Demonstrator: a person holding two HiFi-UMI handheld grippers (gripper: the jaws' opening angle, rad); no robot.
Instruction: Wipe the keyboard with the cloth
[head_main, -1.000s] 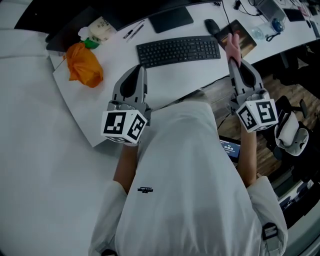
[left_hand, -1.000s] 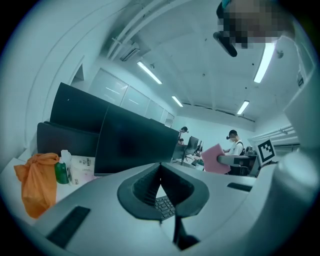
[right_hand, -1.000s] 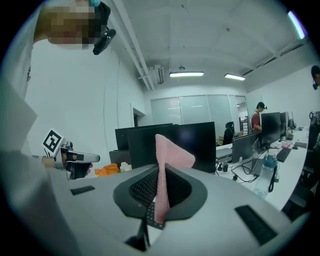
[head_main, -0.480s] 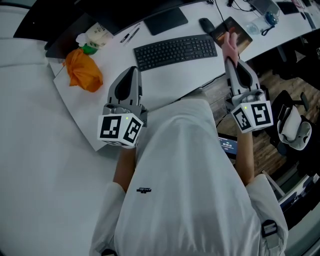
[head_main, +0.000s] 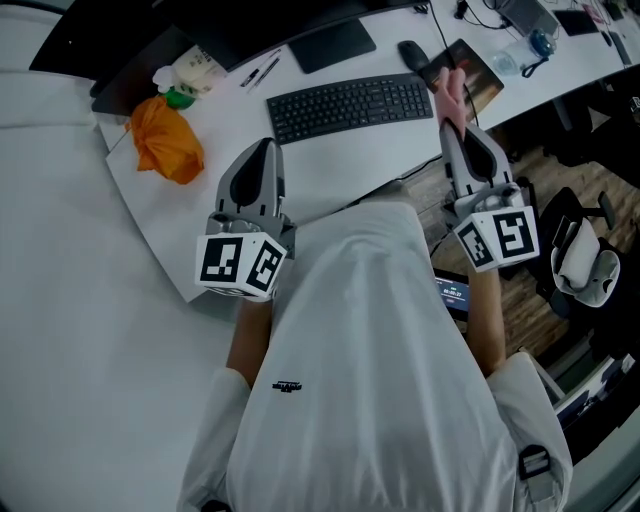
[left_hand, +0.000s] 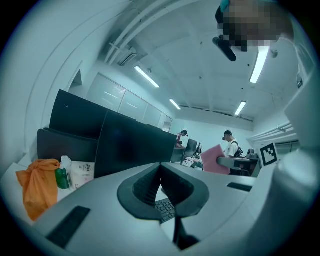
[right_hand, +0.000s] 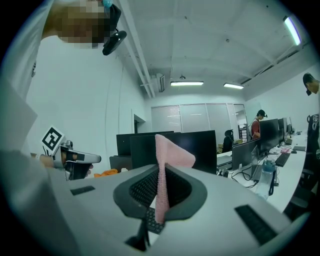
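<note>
A black keyboard (head_main: 350, 105) lies across the white desk (head_main: 400, 155) ahead of me. My right gripper (head_main: 452, 115) hovers off the keyboard's right end, shut on a pink cloth (head_main: 452, 88) that sticks up past its tips. In the right gripper view the cloth (right_hand: 167, 155) stands pinched between the jaws of the right gripper (right_hand: 161, 172), and the keyboard (right_hand: 152, 221) shows below them. My left gripper (head_main: 264, 150) hangs over the desk's near edge, short of the keyboard's left end. Its jaws are shut with nothing between them in the left gripper view, left gripper (left_hand: 161, 167).
An orange bag (head_main: 165, 140) and a small bottle and packet (head_main: 190, 72) sit at the desk's left. Behind the keyboard are pens (head_main: 258, 65), a monitor base (head_main: 332, 42), a mouse (head_main: 412, 52) and a brown book (head_main: 472, 70). Monitors (left_hand: 135, 142) stand beyond.
My right gripper with the pink cloth has shifted slightly left, closer to the keyboard's right end. The left gripper has barely moved.
</note>
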